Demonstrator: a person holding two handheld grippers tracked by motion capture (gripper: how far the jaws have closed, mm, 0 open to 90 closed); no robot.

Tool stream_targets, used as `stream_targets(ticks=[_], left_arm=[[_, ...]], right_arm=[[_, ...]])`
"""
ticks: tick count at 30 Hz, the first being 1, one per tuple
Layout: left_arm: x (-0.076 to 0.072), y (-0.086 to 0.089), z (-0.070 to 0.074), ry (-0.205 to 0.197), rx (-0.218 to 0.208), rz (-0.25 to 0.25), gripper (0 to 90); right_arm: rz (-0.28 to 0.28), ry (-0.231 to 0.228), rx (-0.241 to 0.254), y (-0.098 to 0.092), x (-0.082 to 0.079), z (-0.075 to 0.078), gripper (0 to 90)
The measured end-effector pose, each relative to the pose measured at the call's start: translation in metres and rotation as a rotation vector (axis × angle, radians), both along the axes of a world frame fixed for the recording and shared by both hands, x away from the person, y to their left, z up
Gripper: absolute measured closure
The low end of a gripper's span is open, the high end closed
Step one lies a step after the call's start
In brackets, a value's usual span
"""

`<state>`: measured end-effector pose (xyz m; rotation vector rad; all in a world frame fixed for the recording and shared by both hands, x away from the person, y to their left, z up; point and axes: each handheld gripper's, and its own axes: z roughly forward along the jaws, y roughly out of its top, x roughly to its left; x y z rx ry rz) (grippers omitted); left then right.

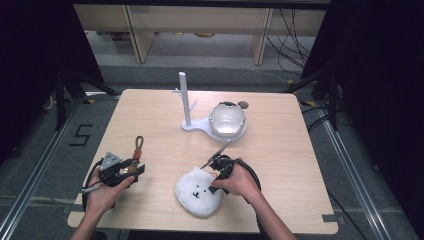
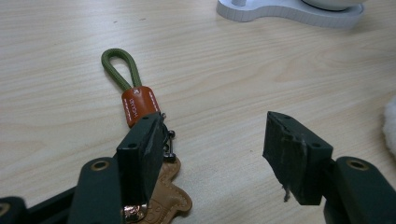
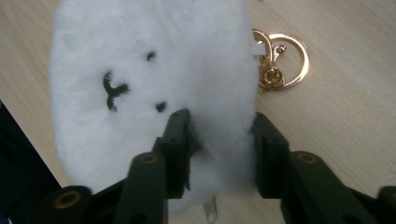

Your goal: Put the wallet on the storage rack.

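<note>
A white fluffy plush (image 1: pixel 197 192) with a small black face lies near the table's front edge. Its gold key ring (image 3: pixel 285 60) rests on the wood beside it. My right gripper (image 3: pixel 219 126) comes down on the plush's edge, with both jaws pressed into the fur; it is shut on it. Over at the left lies a keychain (image 2: pixel 138 106) with a green cord loop, an orange leather band and a tan leather charm. My left gripper (image 2: pixel 215 135) stands open just behind it, one jaw over the charm, nothing between the pads. From above, the left gripper (image 1: pixel 127 170) sits right below the keychain (image 1: pixel 138 145).
A white stand (image 1: pixel 185 100) with an upright post and side pegs is at the table's back middle. A round pale bowl-shaped thing (image 1: pixel 227 120) sits on its base. The wooden table (image 1: pixel 150 115) ends in open floor on all sides, with shelves and cables behind.
</note>
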<state>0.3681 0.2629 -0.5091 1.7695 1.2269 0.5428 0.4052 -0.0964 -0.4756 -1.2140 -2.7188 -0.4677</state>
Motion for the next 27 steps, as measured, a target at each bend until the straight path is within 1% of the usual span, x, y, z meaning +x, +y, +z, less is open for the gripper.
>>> stream_targets(ticks=[1, 2, 3, 4, 6, 7, 10, 11, 12, 14, 15, 18, 19, 20, 21, 22, 23, 25, 27], left_arm=[[0.0, 0.0, 0.0, 0.0, 0.0, 0.001, 37.3], [0.0, 0.0, 0.0, 0.0, 0.001, 0.001, 37.3], [0.0, 0.0, 0.0, 0.0, -0.001, 0.002, 37.3], [0.0, 0.0, -0.001, 0.001, -0.002, 0.002, 37.3], [-0.001, 0.0, -0.001, 0.006, 0.003, 0.006, 37.3], [0.0, 0.0, -0.002, 0.004, -0.004, 0.0, 37.3], [-0.001, 0.0, -0.001, 0.005, 0.001, 0.006, 37.3], [-0.001, 0.0, -0.001, 0.002, -0.002, 0.004, 37.3], [-0.001, 0.0, -0.001, 0.0, -0.002, 0.005, 37.4], [-0.001, 0.0, -0.001, 0.0, -0.002, 0.004, 37.4], [-0.001, 0.0, -0.001, -0.001, -0.002, 0.005, 37.4], [-0.001, 0.0, -0.001, -0.001, -0.001, 0.006, 37.5], [-0.001, 0.0, -0.002, -0.002, -0.001, 0.006, 37.5], [-0.001, 0.0, -0.002, -0.002, -0.001, 0.006, 37.5], [-0.001, 0.0, -0.002, -0.003, 0.0, 0.007, 37.5], [-0.001, 0.0, -0.002, -0.003, 0.0, 0.007, 37.5], [-0.001, 0.0, -0.002, -0.003, 0.001, 0.006, 37.5], [-0.001, 0.001, -0.002, -0.003, 0.005, 0.006, 37.5], [-0.001, 0.001, -0.002, -0.003, 0.005, 0.006, 37.5]], right_arm=[[0.014, -0.009, 0.008, -0.001, 0.001, 0.0, 72.1], [0.0, -0.005, 0.004, -0.001, 0.0, 0.001, 75.0], [0.01, -0.007, 0.013, -0.003, 0.0, 0.001, 77.2], [0.006, -0.007, 0.024, -0.003, 0.0, 0.001, 78.6], [0.015, -0.005, 0.031, -0.005, -0.001, 0.002, 80.1], [0.015, -0.005, 0.047, -0.005, -0.002, 0.002, 80.6], [0.013, -0.011, 0.062, -0.008, -0.005, 0.004, 81.4], [-0.005, -0.006, 0.085, -0.008, -0.008, 0.006, 81.6], [0.003, -0.011, 0.098, -0.009, -0.009, 0.007, 81.7], [-0.006, -0.011, 0.099, -0.01, -0.011, 0.009, 81.9], [0.007, -0.025, 0.119, -0.013, -0.013, 0.013, 82.1], [0.011, -0.058, 0.135, -0.018, -0.017, 0.017, 82.3], [0.001, -0.063, 0.141, -0.019, -0.018, 0.02, 82.4], [-0.016, -0.058, 0.15, -0.02, -0.02, 0.023, 82.4], [-0.01, -0.066, 0.16, -0.023, -0.022, 0.025, 82.4], [-0.01, -0.066, 0.16, -0.023, -0.022, 0.025, 82.4], [-0.004, -0.086, 0.163, -0.024, -0.022, 0.025, 82.4], [-0.031, -0.1, 0.186, -0.029, -0.025, 0.03, 82.4], [-0.038, -0.12, 0.197, -0.032, -0.026, 0.032, 82.5]])
